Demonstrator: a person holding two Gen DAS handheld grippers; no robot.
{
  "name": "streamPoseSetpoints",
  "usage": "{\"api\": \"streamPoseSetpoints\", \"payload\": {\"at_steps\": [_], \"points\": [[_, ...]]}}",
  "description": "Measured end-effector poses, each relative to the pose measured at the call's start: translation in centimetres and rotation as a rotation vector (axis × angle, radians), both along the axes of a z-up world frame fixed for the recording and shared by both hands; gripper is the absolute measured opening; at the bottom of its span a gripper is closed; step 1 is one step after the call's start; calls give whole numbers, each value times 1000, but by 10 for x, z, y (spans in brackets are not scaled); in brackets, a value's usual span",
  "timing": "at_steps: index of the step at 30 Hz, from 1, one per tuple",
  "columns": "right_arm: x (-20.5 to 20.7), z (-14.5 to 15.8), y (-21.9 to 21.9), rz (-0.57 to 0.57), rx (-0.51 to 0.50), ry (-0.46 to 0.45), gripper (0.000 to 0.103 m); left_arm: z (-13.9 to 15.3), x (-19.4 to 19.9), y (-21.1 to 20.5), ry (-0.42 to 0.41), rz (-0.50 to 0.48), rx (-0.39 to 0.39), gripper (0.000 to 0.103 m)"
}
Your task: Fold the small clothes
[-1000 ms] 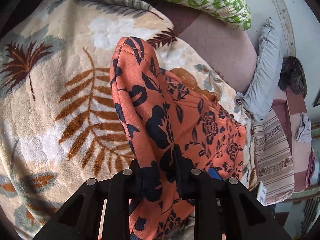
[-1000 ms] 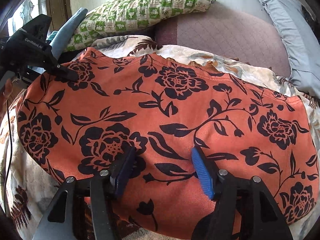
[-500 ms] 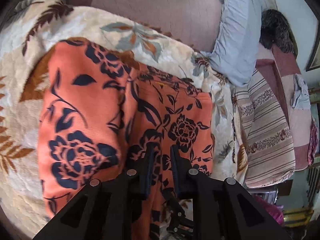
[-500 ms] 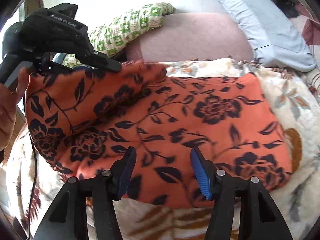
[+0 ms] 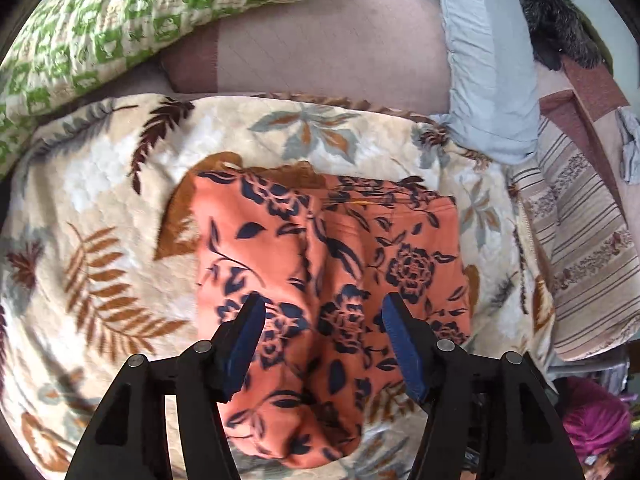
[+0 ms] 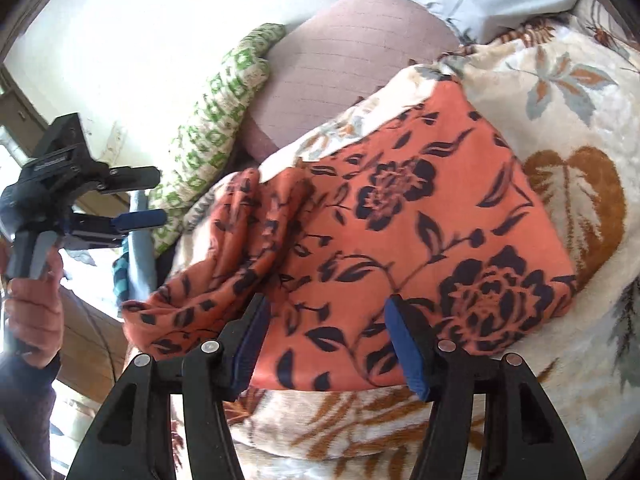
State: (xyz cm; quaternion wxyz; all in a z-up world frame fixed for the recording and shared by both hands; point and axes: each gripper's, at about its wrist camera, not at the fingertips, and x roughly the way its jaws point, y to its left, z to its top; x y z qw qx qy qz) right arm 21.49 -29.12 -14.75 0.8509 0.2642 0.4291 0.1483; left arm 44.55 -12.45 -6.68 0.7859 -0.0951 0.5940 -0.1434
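Observation:
An orange garment with a dark blue flower print point(image 5: 320, 280) lies folded over on a cream leaf-patterned blanket point(image 5: 100, 240). My left gripper point(image 5: 322, 310) is open and empty, hovering just above the garment's near part. It also shows in the right wrist view point(image 6: 138, 196), held off to the left, clear of the cloth. My right gripper point(image 6: 326, 314) is open and empty above the near edge of the garment point(image 6: 420, 240). The garment's left end is bunched and hangs toward the bed edge.
A green checked pillow point(image 5: 120, 20) and a mauve cushion point(image 5: 320, 40) lie at the head of the bed. A pale blue pillow point(image 5: 488, 60) and a striped cloth point(image 5: 580, 260) lie on the right. The bed edge and floor show at the left point(image 6: 88, 340).
My left gripper carried the garment's edge across, laid it down and opened; it now hangs free above the cloth. My right gripper stayed open and swung round the garment.

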Motion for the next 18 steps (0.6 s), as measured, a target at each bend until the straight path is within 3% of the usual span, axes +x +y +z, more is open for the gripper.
{"api": "streamPoseSetpoints", "payload": {"at_steps": [1, 3, 8, 12, 15, 18], "points": [[1, 5, 10, 36, 35, -18, 73, -2, 6, -2, 20, -9, 37, 60], [12, 6, 27, 99, 109, -21, 77, -11, 17, -17, 63, -34, 102, 60], [31, 0, 69, 154, 246, 42, 77, -28, 45, -71, 102, -76, 279, 60], [34, 1, 91, 169, 249, 42, 78, -53, 68, -93, 143, -78, 439, 56], [31, 4, 94, 172, 300, 41, 78, -52, 69, -92, 128, -98, 442, 53], [27, 10, 101, 165, 278, 12, 83, -52, 70, -89, 128, -109, 452, 55]]}}
